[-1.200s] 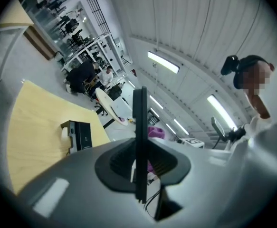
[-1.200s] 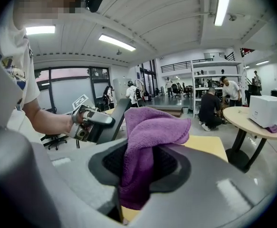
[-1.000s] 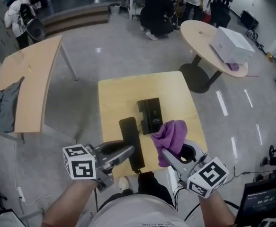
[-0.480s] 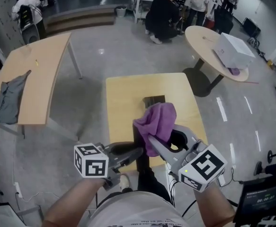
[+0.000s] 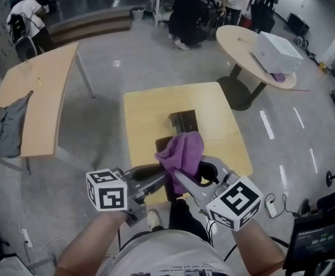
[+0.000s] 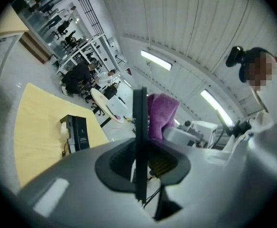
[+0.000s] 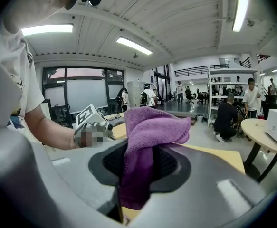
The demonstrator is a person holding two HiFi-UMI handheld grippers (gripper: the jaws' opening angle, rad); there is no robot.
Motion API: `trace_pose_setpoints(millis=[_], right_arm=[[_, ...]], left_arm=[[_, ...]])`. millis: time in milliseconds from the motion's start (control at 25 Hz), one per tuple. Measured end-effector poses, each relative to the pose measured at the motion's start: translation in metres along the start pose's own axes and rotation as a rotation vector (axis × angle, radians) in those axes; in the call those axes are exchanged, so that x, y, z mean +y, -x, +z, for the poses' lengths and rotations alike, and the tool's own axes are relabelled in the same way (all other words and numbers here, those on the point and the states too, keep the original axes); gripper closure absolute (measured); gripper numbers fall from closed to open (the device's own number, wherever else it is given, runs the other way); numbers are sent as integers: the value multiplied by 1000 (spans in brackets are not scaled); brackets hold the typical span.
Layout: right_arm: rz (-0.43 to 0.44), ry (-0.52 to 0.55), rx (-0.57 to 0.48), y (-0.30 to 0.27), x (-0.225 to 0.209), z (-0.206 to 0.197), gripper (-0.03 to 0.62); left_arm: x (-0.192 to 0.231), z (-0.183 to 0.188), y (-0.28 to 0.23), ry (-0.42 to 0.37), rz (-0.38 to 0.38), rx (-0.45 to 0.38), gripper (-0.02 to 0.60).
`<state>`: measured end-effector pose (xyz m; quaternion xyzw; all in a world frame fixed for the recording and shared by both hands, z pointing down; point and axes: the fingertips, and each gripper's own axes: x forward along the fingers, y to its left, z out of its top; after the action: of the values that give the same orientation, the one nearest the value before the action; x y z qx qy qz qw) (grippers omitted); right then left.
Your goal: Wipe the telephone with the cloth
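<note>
Cloth (image 5: 181, 153), clamped in right gripper (image 5: 181, 177), lies just right of telephone handset (image 5: 162, 144), long axis up-frame, pinched edge-on in left gripper (image 5: 158, 180).

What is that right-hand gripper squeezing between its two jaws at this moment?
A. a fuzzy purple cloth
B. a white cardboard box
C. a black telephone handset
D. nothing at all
A: in the right gripper view the fuzzy purple cloth is pinched between the jaws of the right gripper; the black telephone handset sits in the left gripper.
</note>
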<state>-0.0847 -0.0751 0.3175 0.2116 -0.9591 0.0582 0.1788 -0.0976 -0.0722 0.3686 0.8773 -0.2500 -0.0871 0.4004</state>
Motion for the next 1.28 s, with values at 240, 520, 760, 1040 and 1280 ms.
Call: trace_pose_setpoints(millis=[240, 520, 760, 1040, 1280], right_arm=[[-7, -40, 28, 10, 2, -27, 480], [-15, -57, 108, 18, 11, -66, 480], [-11, -50, 191, 23, 19, -93, 480], [-12, 37, 57, 35, 20, -16, 480], [-29, 48, -31, 6, 3, 23, 480]], left_arm=[[2, 12, -6, 16, -6, -29, 495], [3, 32, -3, 10, -11, -62, 495], [8, 41, 0, 14, -5, -73, 495], [12, 30, -7, 3, -2, -46, 495], [9, 14, -14, 21, -21, -38, 495]])
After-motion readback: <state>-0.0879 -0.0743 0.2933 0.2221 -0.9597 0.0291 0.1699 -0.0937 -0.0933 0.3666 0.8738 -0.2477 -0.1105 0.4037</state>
